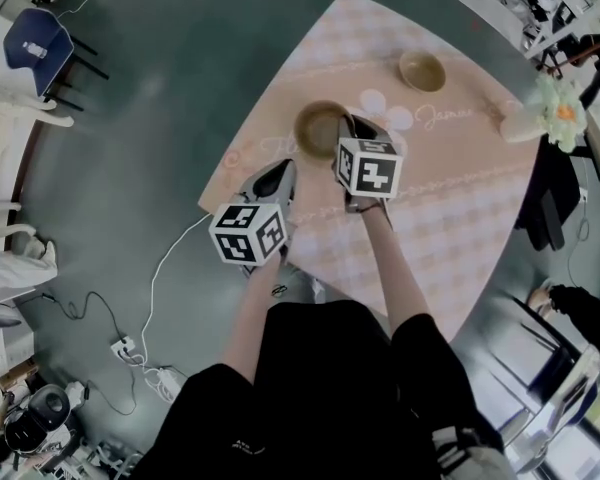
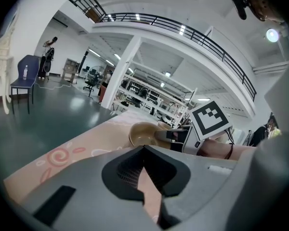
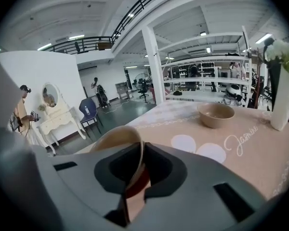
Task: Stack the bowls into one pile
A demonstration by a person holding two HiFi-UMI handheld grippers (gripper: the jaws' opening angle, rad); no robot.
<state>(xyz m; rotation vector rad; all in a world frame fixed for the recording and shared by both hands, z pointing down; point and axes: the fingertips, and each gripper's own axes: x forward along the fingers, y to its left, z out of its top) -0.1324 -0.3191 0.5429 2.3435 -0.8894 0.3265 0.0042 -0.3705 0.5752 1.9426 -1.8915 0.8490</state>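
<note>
Bowl rim pinched in right tongs, left tongs closed (tips touching)

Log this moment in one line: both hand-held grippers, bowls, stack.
left hand-held gripper: shut, empty | right hand-held gripper: shut on rim of near bowl | far bowl: on table, apart | stack: not yet made

Near bowl: the right gripper view shows only its rim arc, with wall and base hidden behind the right claw. In the left gripper view its right side lies behind that same claw. Desk: printed lettering too small to read in the head view.
</note>
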